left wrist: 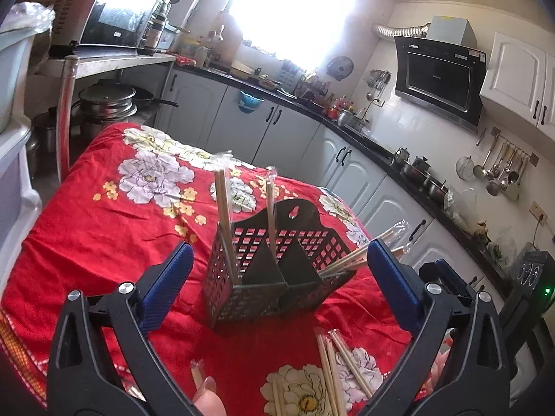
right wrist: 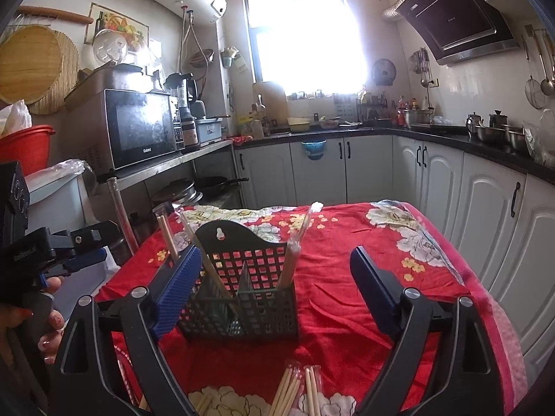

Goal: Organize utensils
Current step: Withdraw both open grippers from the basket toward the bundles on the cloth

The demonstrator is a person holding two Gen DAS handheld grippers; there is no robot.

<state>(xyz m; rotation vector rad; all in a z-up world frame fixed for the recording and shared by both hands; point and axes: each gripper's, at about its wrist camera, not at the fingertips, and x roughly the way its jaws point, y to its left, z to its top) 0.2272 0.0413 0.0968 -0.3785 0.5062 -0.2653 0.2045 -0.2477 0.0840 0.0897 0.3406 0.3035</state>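
A: How far along is the sorting, would you say?

B: Partway, I judge; the black basket (left wrist: 277, 270) on the red flowered cloth (left wrist: 104, 235) already holds several wrapped chopsticks (left wrist: 223, 215), some upright in its left compartment, one near the middle divider, a few leaning out at three o'clock; yet a loose pile of chopsticks (left wrist: 333, 364) lies on the cloth at the near edge, so there is more to put away.

A: And the grippers, are they carrying anything?

B: No; the left gripper (left wrist: 277, 270) has its blue pads spread wide with nothing pinched; the basket sits between them and just beyond, no pad touching it that I can see; the right gripper (right wrist: 277, 287) is spread wide too, nothing in it.

A: Where is the basket for the right one?

B: At about ten o'clock from the midpoint of its jaws, close behind the left pad; whether that pad touches the mesh I cannot tell; the loose pile (right wrist: 298, 391) lies at six o'clock, below and between the arms.

A: So the next pick is near?

B: Likely; the pile is nearer the camera than the pads, so either gripper would need to draw back and dip to reach it.
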